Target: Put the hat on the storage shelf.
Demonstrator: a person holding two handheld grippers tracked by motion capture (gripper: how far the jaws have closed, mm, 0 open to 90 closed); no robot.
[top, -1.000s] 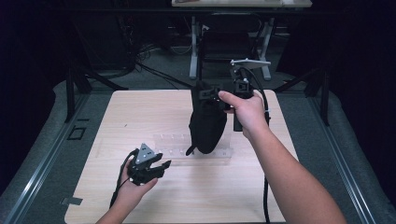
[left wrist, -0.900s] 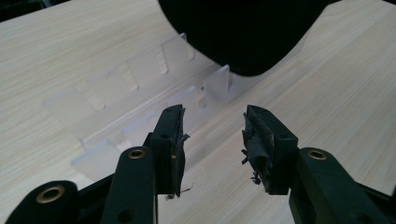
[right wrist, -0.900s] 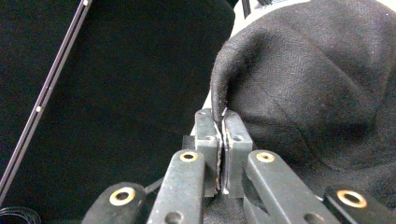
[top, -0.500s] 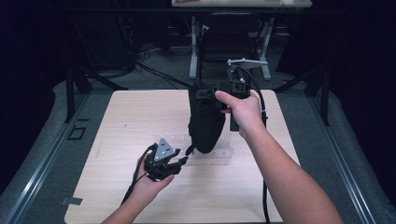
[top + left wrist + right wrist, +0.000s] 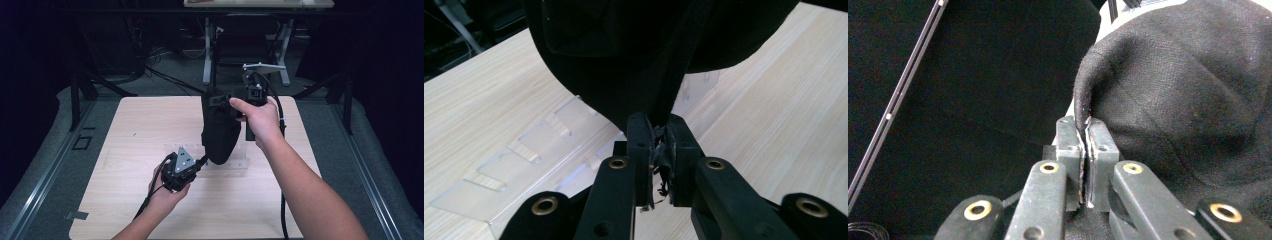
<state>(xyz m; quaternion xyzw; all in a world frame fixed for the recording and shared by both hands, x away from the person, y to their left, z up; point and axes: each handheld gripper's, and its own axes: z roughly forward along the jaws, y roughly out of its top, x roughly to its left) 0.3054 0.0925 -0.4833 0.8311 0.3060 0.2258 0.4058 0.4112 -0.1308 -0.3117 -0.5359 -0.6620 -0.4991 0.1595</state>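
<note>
Pale wood-grain table, limp black woven cloth pinched by left gripper just-closed jaws, right gripper jaws clamping its edge

The left hand-held gripper is black and compact, topped by a grey three-cornered plate with small dark screw holes. A black cable runs from it beside the forearm. In its own view, two black jaw blocks sit on black link arms with brass-coloured rings at the pivots, a screw head in each block, and frayed black tape on the pads.

The right hand-held gripper is also black, with a pale grey plate standing above it and a thick black cable looping below. Its jaw blocks look greyer and scuffed, with the same brass-ringed links. Both forearms are bare, with no sleeves.
</note>
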